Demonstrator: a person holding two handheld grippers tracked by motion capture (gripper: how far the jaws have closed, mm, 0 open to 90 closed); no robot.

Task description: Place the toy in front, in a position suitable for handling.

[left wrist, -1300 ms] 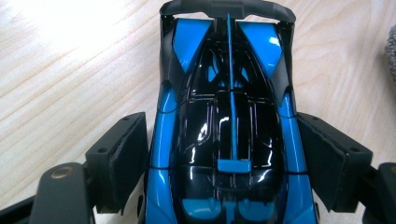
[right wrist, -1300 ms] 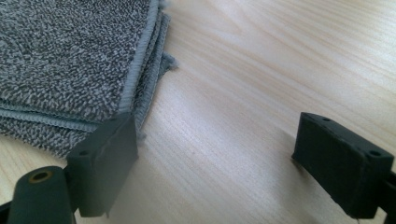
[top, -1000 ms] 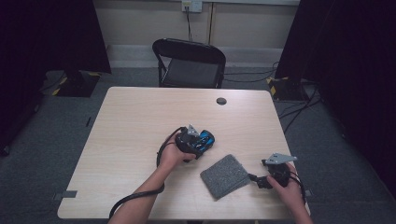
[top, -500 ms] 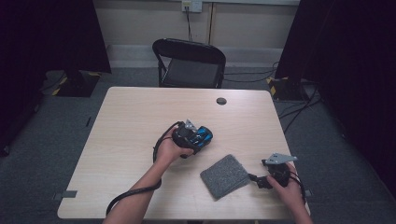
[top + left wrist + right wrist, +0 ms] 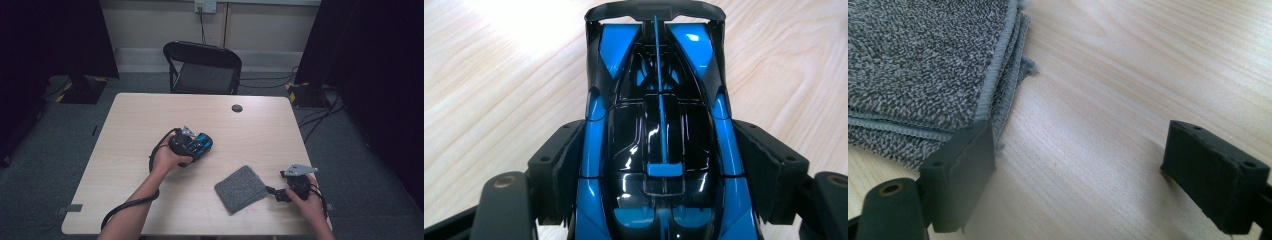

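**High view: toy car gripped, cloth lying beside spread jaws**

High view, near edge first: at five o'clock the right gripper point(image 5: 278, 192) rests on the pale wood table point(image 5: 125, 150), jaws spread with bare tabletop between them and one pad at the edge of the folded grey cloth point(image 5: 241, 188). Toward the middle, at about nine o'clock from the cloth, the left gripper point(image 5: 197, 145) pinches a blue and black toy car point(image 5: 659, 135) by its flanks, just over the wood. At twelve o'clock a small dark disc point(image 5: 237, 108) sits near the far edge. Beyond stand a black folding chair point(image 5: 202, 67), grey carpet, trailing cables and a beige wall between dark curtains.
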